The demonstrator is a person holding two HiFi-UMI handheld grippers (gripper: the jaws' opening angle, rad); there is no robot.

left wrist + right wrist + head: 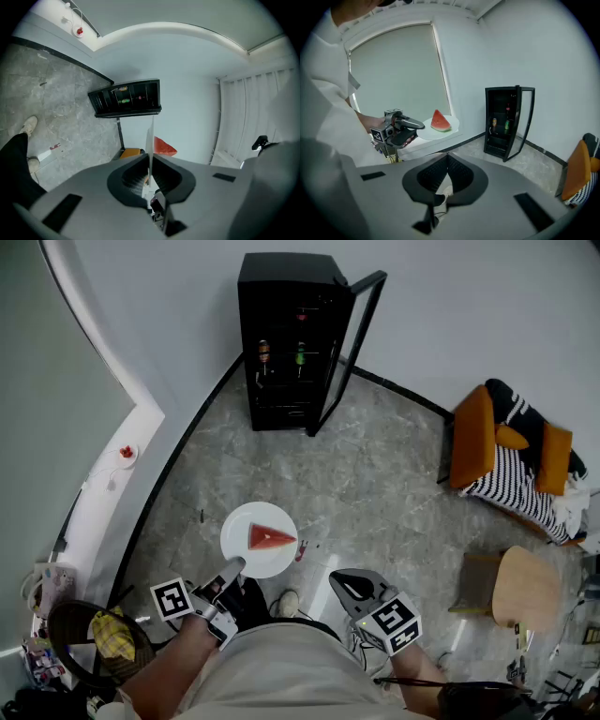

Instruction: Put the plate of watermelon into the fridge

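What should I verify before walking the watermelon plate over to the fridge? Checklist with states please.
1. Left tool clamped on the plate rim: ok.
2. Watermelon slice sitting on the plate: ok.
3. Plate held about level: ok, judging by the right gripper view.
4. Fridge door open: ok.
5. Right tool shut and empty: ok.
6. Shelf room for the plate inside the fridge: cannot tell; drink cans stand on one shelf.
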